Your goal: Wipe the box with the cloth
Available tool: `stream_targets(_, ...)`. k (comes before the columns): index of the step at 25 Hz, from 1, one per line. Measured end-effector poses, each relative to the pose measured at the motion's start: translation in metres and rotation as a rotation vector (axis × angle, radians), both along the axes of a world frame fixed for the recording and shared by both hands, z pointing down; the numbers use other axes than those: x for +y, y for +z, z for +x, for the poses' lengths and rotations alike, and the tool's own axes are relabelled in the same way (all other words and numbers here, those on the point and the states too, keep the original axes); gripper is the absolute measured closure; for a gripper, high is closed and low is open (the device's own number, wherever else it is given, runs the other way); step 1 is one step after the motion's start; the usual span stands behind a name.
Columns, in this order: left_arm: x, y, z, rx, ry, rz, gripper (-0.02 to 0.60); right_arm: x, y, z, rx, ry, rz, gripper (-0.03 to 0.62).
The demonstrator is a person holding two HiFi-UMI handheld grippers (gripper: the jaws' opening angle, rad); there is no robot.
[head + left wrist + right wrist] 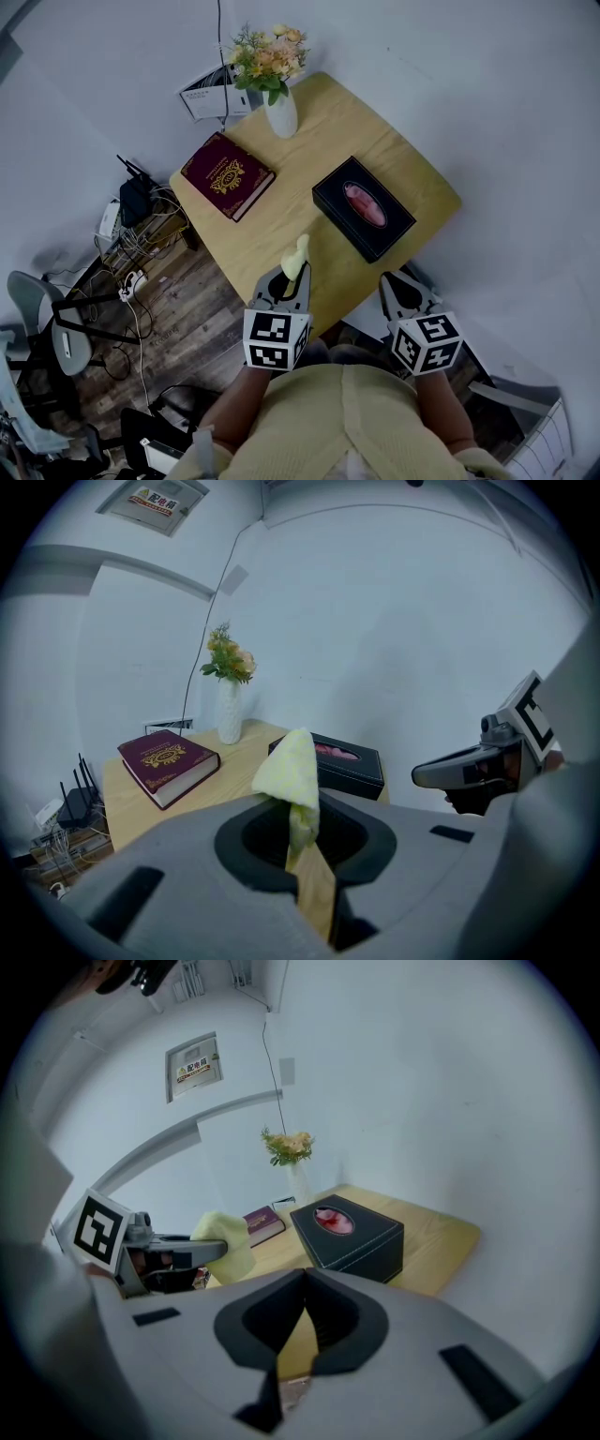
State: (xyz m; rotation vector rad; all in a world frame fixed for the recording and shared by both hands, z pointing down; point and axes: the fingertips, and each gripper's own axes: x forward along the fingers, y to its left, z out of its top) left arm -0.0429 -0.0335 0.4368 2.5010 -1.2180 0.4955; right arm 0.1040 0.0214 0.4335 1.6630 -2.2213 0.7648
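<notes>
Sitting toward the right side of the wooden table (309,131), the box (364,207) is black and oblong, with pale stitching along its edges and an oval opening on top that shows something pink inside; no print can be read on it. The cloth (296,257) is pale yellow and crumpled, standing up in a soft peak above the table's near edge, apart from the box. The left gripper (286,286) has its jaws closed on the cloth's lower end. The right gripper (398,286) hovers beside it at the near right corner, jaws pressed together with nothing between them. Left of the box lies a maroon book (227,175) with a gold emblem and gold lettering too small to read. At the far corner a white vase (281,114) holds orange and yellow flowers (268,56). High on the wall hangs a small sign (155,499) with a red and yellow heading, its characters too blurred to read. A printed sheet (204,92) leans behind the table, also illegible.
</notes>
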Motion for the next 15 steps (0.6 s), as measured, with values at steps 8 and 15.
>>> stream_targets(8, 0.0007, 0.0026, 0.0016, -0.01, 0.01, -0.003, 0.534, -0.0004, -0.0017, -0.0044, -0.023, -0.012, 0.013, 0.563)
stream_targets(15, 0.002, 0.0027, 0.0017, -0.011, 0.015, -0.006, 0.534, 0.0012, -0.0002, -0.0043, -0.013, -0.01, -0.003, 0.563)
